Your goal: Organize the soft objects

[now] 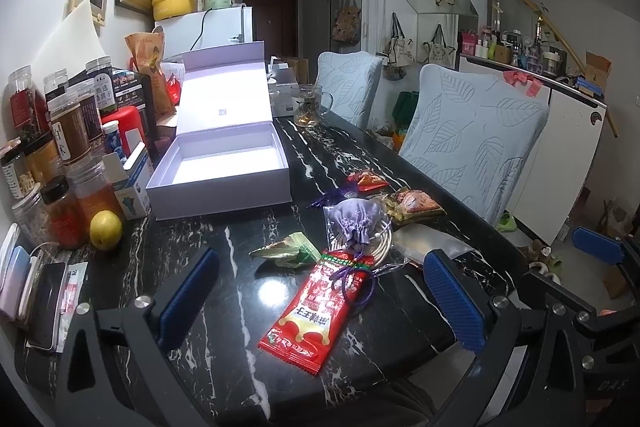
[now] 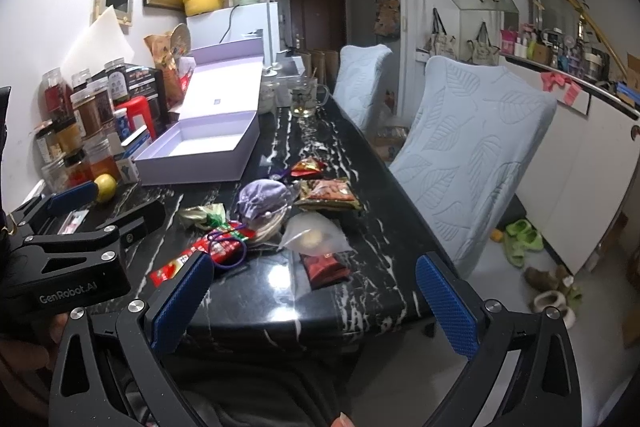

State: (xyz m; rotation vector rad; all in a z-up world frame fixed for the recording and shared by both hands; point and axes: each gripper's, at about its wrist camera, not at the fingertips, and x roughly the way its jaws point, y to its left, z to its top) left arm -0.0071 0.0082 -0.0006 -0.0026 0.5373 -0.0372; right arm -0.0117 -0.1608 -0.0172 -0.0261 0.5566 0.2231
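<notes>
On the black marble table [image 1: 224, 307] lie soft items: a long red snack packet [image 1: 318, 307] [image 2: 200, 251], a purple drawstring pouch [image 1: 356, 221] [image 2: 262, 199], a green-gold packet [image 1: 286, 251], a clear plastic bag [image 2: 314, 233], a small dark red packet [image 2: 324, 267] and orange snack packs [image 1: 416, 207] [image 2: 330, 195]. An open lilac box [image 1: 224, 167] [image 2: 200, 147] stands behind them. My left gripper [image 1: 320, 295] is open, straddling the red packet from above. My right gripper [image 2: 316, 303] is open at the table's near edge.
Jars and bottles [image 1: 60, 155] crowd the left side with a yellow fruit [image 1: 105, 229] and a phone [image 1: 48, 303]. A glass mug [image 1: 308, 105] stands behind the box. Two chairs with pale leaf covers [image 1: 468, 135] line the right edge.
</notes>
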